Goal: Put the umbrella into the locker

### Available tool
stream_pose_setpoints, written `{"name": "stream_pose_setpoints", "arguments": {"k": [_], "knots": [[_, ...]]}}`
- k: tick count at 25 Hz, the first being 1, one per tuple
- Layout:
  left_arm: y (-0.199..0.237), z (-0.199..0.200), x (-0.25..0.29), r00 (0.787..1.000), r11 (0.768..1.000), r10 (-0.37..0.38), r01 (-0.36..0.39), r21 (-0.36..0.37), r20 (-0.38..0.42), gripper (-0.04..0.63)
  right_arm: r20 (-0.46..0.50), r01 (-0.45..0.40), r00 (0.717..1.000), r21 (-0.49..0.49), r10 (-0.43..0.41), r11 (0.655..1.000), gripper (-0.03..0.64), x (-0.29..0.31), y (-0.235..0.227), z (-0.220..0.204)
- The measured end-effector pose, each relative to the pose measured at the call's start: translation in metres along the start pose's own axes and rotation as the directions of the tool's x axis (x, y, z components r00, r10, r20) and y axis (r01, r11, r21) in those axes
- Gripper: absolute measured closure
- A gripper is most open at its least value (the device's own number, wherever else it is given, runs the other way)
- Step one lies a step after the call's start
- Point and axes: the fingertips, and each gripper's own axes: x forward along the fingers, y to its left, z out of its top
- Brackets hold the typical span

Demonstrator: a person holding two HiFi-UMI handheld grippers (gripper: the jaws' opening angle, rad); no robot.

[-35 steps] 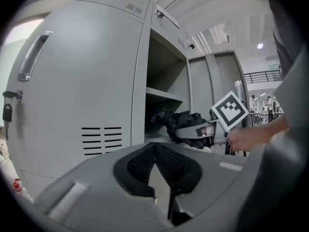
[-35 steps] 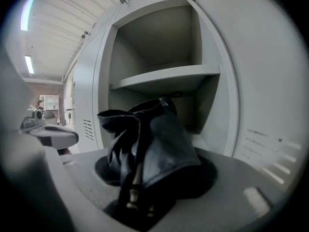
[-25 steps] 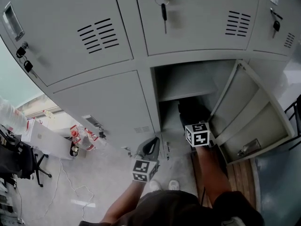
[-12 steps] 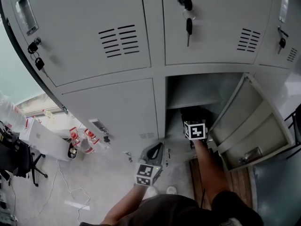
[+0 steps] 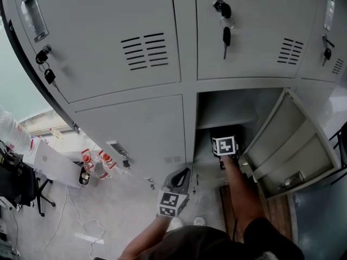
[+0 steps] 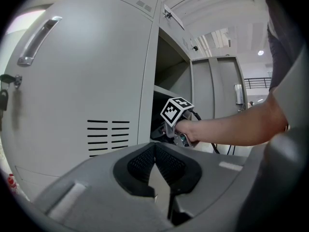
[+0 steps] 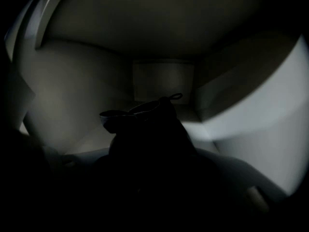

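Note:
The umbrella point(image 7: 145, 124) is a dark folded bundle with a loop strap at its tip. It lies between my right gripper's jaws and points into the open lower locker point(image 5: 217, 106). In the head view my right gripper point(image 5: 225, 138) reaches inside that compartment under its shelf, marker cube up, with the dark umbrella point(image 5: 227, 130) just beyond it. It looks shut on the umbrella, though its own view is very dark. My left gripper point(image 5: 182, 173) hangs low before the closed locker to the left, shut and empty point(image 6: 155, 151). The left gripper view also catches the right gripper point(image 6: 164, 129) entering the locker.
The locker door point(image 5: 284, 140) stands swung out to the right. Keys point(image 5: 226, 34) hang from the upper lockers' locks. Red-capped bottles point(image 5: 92, 161), a white box point(image 5: 51, 161) and an office chair point(image 5: 24, 186) sit at the left. A wooden board point(image 5: 274, 202) lies below the door.
My right gripper has pushed further forward and down into the locker with the umbrella. The left gripper has stayed where it was.

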Motion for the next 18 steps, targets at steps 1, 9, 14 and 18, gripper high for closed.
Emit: {"name": "stream_pose_setpoints", "arguments": {"k": [1, 9, 14, 18], "knots": [[0.000, -0.001, 0.001, 1.000, 1.000, -0.003, 0.003, 0.001, -0.002, 0.591, -0.005, 0.004, 1.000, 0.000, -0.004, 1.000, 0.365, 0.000, -0.001, 0.001], [0.001, -0.006, -0.001, 1.000, 1.000, -0.023, 0.022, -0.007, -0.020, 0.591, 0.021, 0.020, 1.000, 0.003, -0.020, 1.000, 0.323, 0.003, 0.004, 0.002], [0.000, -0.003, 0.000, 0.999, 1.000, -0.031, 0.031, -0.003, -0.015, 0.591, 0.088, 0.060, 0.994, -0.001, -0.060, 0.998, 0.254, -0.015, -0.002, 0.000], [-0.001, -0.001, 0.000, 0.999, 0.999, -0.036, 0.036, -0.002, -0.012, 0.591, 0.140, 0.046, 0.989, -0.012, -0.044, 0.999, 0.238, -0.040, 0.002, -0.002]]}}
